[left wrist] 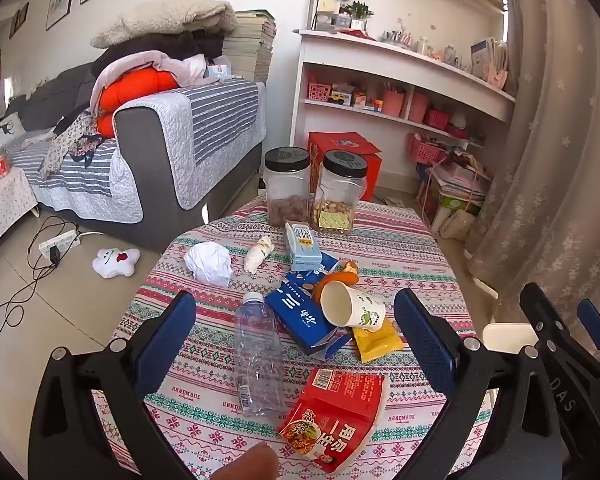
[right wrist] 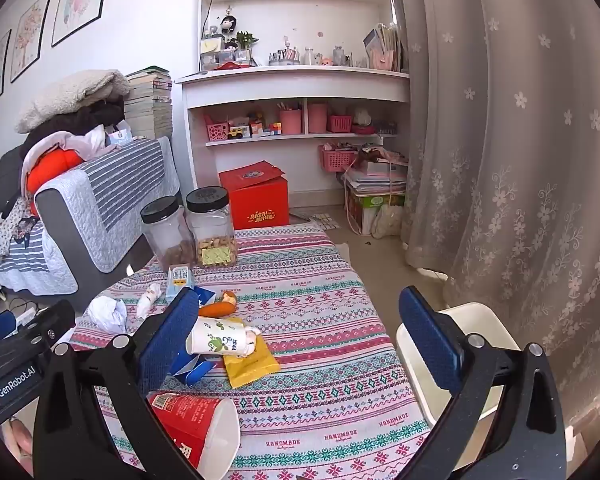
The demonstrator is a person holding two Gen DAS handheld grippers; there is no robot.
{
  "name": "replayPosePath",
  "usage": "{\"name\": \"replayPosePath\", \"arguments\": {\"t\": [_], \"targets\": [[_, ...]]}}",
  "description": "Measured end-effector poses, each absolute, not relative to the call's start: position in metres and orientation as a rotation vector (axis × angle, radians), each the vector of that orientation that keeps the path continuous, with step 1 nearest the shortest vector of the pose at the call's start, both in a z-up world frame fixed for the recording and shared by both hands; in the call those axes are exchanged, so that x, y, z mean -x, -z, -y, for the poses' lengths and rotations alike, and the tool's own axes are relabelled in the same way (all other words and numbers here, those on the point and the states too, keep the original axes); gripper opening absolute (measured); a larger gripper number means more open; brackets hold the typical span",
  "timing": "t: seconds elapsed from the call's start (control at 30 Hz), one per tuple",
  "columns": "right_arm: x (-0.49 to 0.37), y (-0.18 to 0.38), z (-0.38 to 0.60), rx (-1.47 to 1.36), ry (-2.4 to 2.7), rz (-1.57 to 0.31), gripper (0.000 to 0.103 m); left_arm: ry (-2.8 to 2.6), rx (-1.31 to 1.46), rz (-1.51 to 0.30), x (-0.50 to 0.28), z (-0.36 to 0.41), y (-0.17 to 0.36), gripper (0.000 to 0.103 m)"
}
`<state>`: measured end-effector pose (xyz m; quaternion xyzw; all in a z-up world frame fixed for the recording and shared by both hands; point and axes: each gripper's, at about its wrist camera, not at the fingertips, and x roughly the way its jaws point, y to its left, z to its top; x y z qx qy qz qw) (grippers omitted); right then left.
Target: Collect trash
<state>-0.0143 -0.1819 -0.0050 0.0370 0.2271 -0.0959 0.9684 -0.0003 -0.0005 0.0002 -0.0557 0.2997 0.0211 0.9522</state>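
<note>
A: Fingers?
B: I've got left gripper [left wrist: 296,344] and right gripper [right wrist: 300,336] both spread wide, empty, staged above the counter [right wrist: 320,420].
A: Trash?
B: Near: red carton [left wrist: 332,416]. Then bottle [left wrist: 258,356] flat, cap pointing away. Paper cup [left wrist: 352,306] tipped, mouth toward me. White bin [right wrist: 424,356], probably, at right.

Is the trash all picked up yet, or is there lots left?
Nothing looks collected yet. Both the left gripper and right gripper are open and empty. Still on the table: the clear bottle, paper cup, red noodle cup, yellow wrapper, blue carton and crumpled paper.
</note>
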Motion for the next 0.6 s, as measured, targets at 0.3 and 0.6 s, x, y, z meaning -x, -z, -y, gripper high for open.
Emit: {"name": "replayPosePath", "arguments": {"t": [0.3,0.6], "targets": [[0.013,0.005,0.182,-0.080,0.194,-0.472,0.096,-0.042,0.127,-0.628,0.000,-0.001,0.007,0.096],[0.013,0.005,0.182,-0.080,0.194,-0.469,0.096,-0.044,0.130,-0.637,-0.002,-0.002,0.006,0.096]]}}
